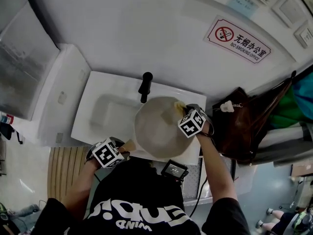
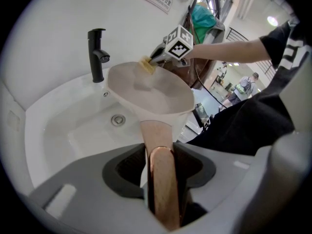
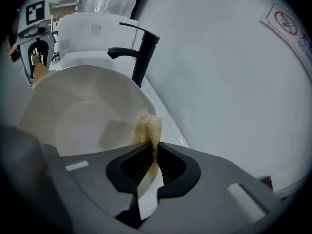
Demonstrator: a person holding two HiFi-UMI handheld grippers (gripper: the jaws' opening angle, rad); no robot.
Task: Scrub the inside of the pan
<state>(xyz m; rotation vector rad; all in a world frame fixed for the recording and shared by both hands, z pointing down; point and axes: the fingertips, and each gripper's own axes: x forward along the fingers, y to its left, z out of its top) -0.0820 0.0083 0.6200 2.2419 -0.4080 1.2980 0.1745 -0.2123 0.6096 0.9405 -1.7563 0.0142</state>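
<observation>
The left gripper (image 2: pixel 161 172) is clamped on the copper handle (image 2: pixel 164 194), holding the pan (image 1: pixel 157 129) over the sink (image 1: pixel 103 112). The right gripper (image 3: pixel 152 165) pinches a sponge (image 3: pixel 146 126) at the far rim, and the pan's inside lies just below it, to its left.

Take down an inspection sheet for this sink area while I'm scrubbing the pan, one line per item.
Surface: white sink, with a black faucet at its back.
Job's things: pan, held tilted over the sink by the pan handle; a yellow scrub pad is at its inner wall near the rim.
Clutter: nothing seen.
Grippers: left gripper is shut on the pan handle; right gripper is shut on the scrub pad.
Cables: one dark cable hangs beside the person's right arm.
Surroundings: white wall with a no-smoking sign; a brown bag sits to the right of the sink.
</observation>
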